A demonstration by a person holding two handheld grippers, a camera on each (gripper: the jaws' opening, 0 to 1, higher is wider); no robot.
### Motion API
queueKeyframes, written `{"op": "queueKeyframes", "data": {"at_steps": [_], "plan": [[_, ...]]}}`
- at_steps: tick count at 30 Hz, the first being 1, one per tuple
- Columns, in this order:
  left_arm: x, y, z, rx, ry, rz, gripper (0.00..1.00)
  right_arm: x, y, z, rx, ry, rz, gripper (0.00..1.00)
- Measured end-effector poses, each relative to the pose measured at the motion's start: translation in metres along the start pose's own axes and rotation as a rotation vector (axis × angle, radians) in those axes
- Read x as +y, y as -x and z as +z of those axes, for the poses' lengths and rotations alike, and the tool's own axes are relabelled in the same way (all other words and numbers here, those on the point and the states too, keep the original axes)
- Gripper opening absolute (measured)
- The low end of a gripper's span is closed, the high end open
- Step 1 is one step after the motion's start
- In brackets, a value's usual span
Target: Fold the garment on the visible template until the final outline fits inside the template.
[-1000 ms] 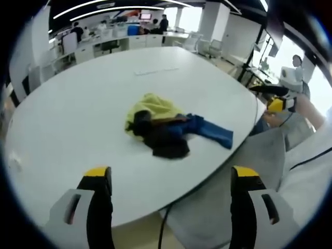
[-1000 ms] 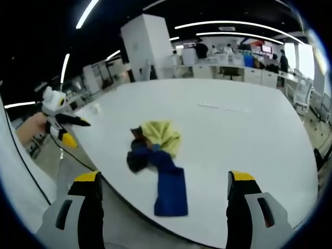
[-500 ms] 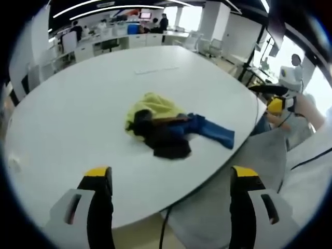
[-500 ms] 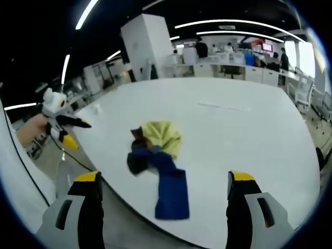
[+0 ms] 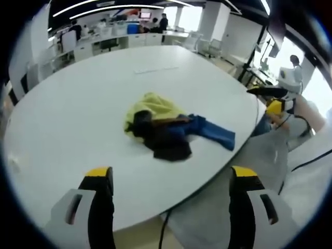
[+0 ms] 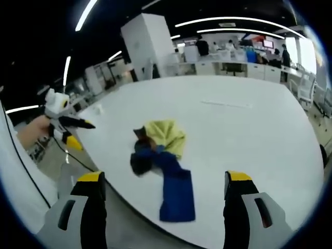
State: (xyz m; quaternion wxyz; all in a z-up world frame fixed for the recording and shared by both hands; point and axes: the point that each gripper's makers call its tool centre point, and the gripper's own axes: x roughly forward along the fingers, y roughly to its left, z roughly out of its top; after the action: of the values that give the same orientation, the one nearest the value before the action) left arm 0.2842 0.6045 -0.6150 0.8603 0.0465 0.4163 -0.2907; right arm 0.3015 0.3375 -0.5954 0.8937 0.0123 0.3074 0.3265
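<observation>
A crumpled heap of garments lies near the middle of a big white table (image 5: 78,104): a yellow piece (image 5: 153,106), a dark piece (image 5: 166,140) and a blue piece (image 5: 210,132). In the right gripper view the yellow piece (image 6: 166,135), dark piece (image 6: 141,161) and blue piece (image 6: 177,192) show from the other side. My left gripper (image 5: 168,199) is open, held off the table's near edge. My right gripper (image 6: 163,205) is open too, short of the blue piece. The right gripper (image 5: 275,98) enters the left gripper view at the right; the left gripper (image 6: 65,124) enters the right gripper view at the left.
A thin pale strip (image 5: 155,70) lies on the far part of the table (image 6: 249,129). Desks, chairs and people stand in the office behind. The person's grey trousers (image 5: 244,161) and a sleeve (image 6: 21,187) show beside the table's edge.
The right gripper view has drawn slightly closer to the clothes heap and shifted a little. The left gripper view has barely moved. The garments lie as before.
</observation>
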Motion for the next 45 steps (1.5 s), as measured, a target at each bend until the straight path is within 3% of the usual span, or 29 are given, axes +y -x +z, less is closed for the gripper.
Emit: {"op": "queueKeyframes", "data": {"at_steps": [14,32,45], "plan": [[0.004,-0.007,-0.004,0.012,0.012,-0.006,0.87,0.012,-0.018,0.001,0.016,0.01,0.044,0.93],[0.007,-0.014,-0.002,0.011,0.009,-0.014,0.83,0.012,-0.036,-0.007,0.052,0.02,0.059,0.88],[0.013,-0.02,0.0,0.013,0.013,-0.009,0.8,0.015,-0.049,-0.006,0.031,0.025,0.08,0.83]]}}
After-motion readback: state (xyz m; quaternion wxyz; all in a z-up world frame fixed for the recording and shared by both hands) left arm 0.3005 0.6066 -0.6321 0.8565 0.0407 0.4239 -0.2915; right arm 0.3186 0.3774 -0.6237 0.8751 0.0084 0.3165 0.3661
